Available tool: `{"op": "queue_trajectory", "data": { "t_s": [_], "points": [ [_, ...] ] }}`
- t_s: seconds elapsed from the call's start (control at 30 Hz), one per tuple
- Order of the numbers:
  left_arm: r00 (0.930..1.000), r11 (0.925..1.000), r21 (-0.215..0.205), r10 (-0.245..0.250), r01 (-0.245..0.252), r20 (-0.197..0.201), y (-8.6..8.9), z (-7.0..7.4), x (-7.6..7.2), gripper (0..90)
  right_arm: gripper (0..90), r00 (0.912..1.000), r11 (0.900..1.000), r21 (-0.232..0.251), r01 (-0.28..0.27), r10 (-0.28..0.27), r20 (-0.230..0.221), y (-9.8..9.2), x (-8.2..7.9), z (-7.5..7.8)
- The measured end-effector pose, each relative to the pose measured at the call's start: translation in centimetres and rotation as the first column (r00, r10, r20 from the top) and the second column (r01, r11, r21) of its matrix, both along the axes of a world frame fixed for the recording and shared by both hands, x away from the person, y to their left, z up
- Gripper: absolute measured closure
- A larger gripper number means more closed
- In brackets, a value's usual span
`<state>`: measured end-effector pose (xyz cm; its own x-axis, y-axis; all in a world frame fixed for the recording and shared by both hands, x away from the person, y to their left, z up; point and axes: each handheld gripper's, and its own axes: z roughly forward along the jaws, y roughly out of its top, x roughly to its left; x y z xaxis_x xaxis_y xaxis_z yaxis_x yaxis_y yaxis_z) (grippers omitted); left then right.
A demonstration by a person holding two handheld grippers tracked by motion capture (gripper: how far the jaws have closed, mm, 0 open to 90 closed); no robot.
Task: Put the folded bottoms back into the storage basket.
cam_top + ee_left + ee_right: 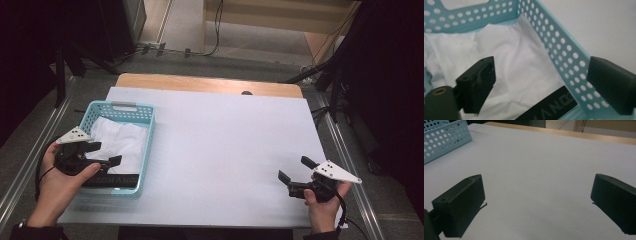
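left gripper (102, 154), jaws wide and empty, hovers directly over white garment (122, 140) in blue basket (148, 150) at table's (225, 145) left; right gripper (297, 170), equally open and empty, sits well apart.

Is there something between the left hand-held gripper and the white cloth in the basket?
Nothing visible lies between them. The left hand-held gripper hangs open over the white cloth, but its jaws straddle the light blue basket's wall: one inside, one outside.
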<state>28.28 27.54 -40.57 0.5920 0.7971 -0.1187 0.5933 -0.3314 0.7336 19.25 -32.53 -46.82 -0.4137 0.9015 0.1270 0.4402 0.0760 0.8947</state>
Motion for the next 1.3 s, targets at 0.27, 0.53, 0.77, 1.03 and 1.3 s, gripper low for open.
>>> {"op": "queue_trajectory", "data": {
  "t_s": [0.27, 0.53, 0.77, 1.03, 1.3],
  "points": [
    [0.9967, 0.9964, -0.075, -0.032, 0.038, 0.075, -2.4, 0.0, -0.4, 0.0, 0.0, 0.9999, 1.000, 0.005, 0.011, -0.011, -0.002, -0.6, 0.0, -0.1],
    [0.9880, 0.9922, -0.091, -0.072, 0.085, 0.137, -5.6, -0.1, -0.8, 0.0, 0.0, 0.9999, 1.000, 0.005, 0.015, -0.015, 0.005, -1.1, -0.1, -0.1],
    [0.9819, 0.9840, -0.133, -0.097, 0.119, 0.163, -7.8, -0.5, -0.9, 0.0, 0.0, 0.9998, 1.000, 0.009, 0.020, -0.020, 0.007, -1.4, -0.2, -0.1],
    [0.9739, 0.9778, -0.165, -0.094, 0.129, 0.207, -8.8, -0.6, -1.3, 0.0, 0.0, 0.9996, 0.999, 0.018, 0.027, -0.027, 0.008, -1.8, -0.3, -0.1],
    [0.9639, 0.9754, -0.176, -0.085, 0.133, 0.252, -10.2, -0.7, -3.0, 0.0, 0.0, 0.9997, 1.000, 0.019, 0.015, -0.016, 0.017, -1.7, -0.5, 0.0]
  ]
}}
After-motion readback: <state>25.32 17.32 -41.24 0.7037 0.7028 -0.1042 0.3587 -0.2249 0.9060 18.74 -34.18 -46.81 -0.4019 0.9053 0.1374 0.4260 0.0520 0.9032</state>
